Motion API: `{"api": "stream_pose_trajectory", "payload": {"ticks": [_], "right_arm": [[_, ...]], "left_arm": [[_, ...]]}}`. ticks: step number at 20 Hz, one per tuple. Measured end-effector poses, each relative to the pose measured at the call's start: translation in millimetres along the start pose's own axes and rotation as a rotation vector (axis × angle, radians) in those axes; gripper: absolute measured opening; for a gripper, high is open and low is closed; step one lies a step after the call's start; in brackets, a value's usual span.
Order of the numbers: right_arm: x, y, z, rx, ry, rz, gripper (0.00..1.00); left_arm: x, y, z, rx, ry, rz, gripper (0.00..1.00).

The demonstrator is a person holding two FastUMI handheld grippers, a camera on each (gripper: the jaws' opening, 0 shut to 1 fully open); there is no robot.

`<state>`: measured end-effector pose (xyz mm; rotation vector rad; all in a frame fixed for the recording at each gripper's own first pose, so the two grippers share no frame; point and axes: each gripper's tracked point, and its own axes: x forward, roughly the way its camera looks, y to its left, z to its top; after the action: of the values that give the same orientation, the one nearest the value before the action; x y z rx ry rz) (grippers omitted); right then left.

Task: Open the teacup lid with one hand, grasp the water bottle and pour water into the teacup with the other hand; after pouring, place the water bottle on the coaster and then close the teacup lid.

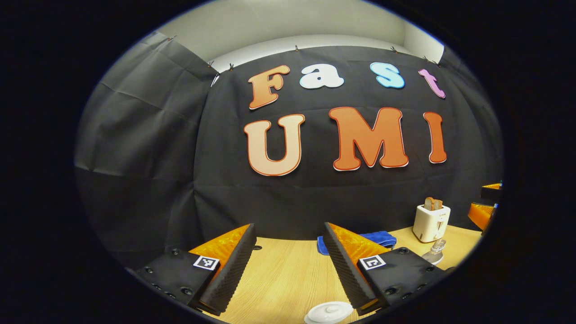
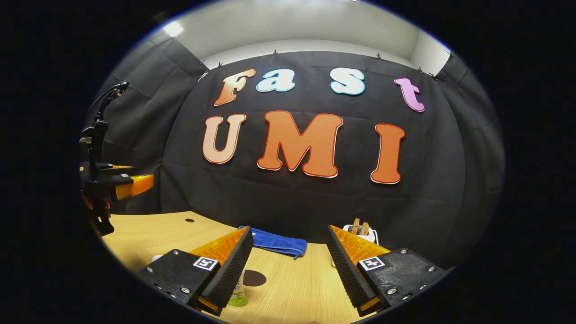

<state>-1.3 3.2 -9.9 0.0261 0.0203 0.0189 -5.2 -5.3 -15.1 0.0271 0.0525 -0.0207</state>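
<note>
Left gripper view: the left gripper point(image 1: 288, 270) hangs wide and empty above the table point(image 1: 288, 274), the white lid point(image 1: 329, 312) on its teacup just below and between the fingers, a clear glass item point(image 1: 435, 252) farther right, then a blue cloth point(image 1: 375, 237) and a toaster point(image 1: 431, 222) at the back. Right gripper view: the right gripper point(image 2: 288, 270) is also wide and empty, the bottle point(image 2: 237, 294) beside its left finger, a dark coaster point(image 2: 254, 278) just beyond, then the cloth point(image 2: 276, 242) and toaster point(image 2: 362, 231); the left gripper point(image 2: 128, 185) shows far left, held by a hand point(image 2: 92, 203).
</note>
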Motion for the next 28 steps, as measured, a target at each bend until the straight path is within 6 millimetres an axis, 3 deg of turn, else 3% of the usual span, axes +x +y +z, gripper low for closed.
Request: {"api": "stream_pose_trajectory", "payload": {"ticks": [6,10,23,28], "right_arm": [[3,10,-15,0.002,0.029,0.023,0.98],[3,14,-32,0.004,0.069,0.032,0.98],[-4,34,-70,0.023,0.135,0.107,0.98],[-9,40,-76,0.05,0.135,0.149,0.98]], "left_arm": [[0,-5,-26,0.019,0.062,-0.038,0.97],[-4,-13,-57,0.012,0.138,-0.077,0.96],[-29,-79,-145,0.086,0.291,-0.322,0.98],[-37,-86,-181,0.101,0.378,-0.344,0.96]]}}
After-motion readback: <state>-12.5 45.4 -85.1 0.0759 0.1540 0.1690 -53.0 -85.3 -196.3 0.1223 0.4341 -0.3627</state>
